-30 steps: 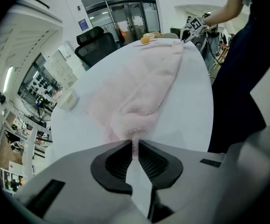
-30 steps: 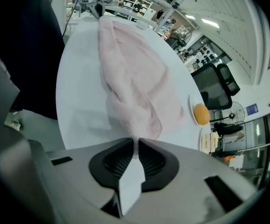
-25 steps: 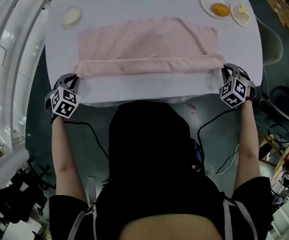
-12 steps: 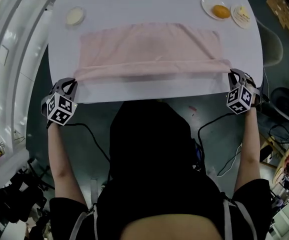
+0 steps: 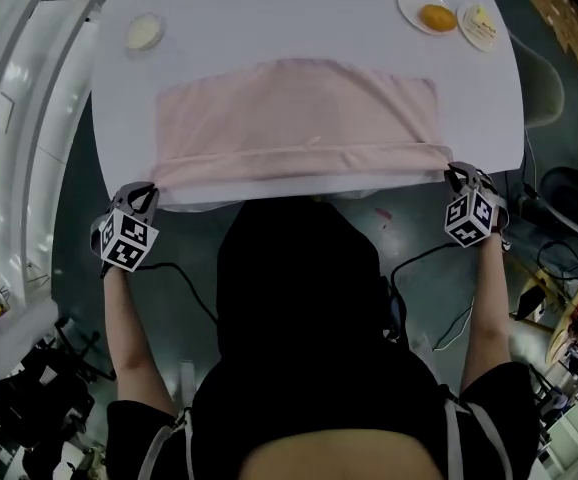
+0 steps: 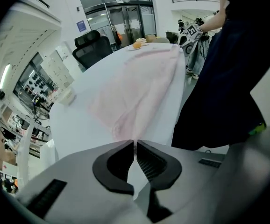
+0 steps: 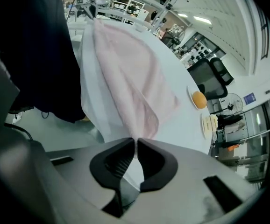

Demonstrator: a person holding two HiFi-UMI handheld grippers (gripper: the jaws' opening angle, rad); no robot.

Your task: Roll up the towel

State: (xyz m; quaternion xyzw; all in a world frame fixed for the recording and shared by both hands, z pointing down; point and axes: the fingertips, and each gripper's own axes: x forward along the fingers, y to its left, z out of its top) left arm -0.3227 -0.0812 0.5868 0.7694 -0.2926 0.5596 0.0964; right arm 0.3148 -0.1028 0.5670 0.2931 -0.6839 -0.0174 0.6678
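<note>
I count 1 towel [image 5: 299, 108], 3 plates [image 5: 409, 6] | left gripper [image 6: 135, 143]: jaws pressed together, pinching towel corner | right gripper [image 7: 136, 140]: same, other corner

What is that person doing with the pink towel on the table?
A person is rolling up a pink towel on a white table. The left hand-held gripper and the right hand-held gripper each pinch a near corner of it, jaws shut on the cloth. Only the near edge is turned over into a thin roll; the rest lies flat.
</note>
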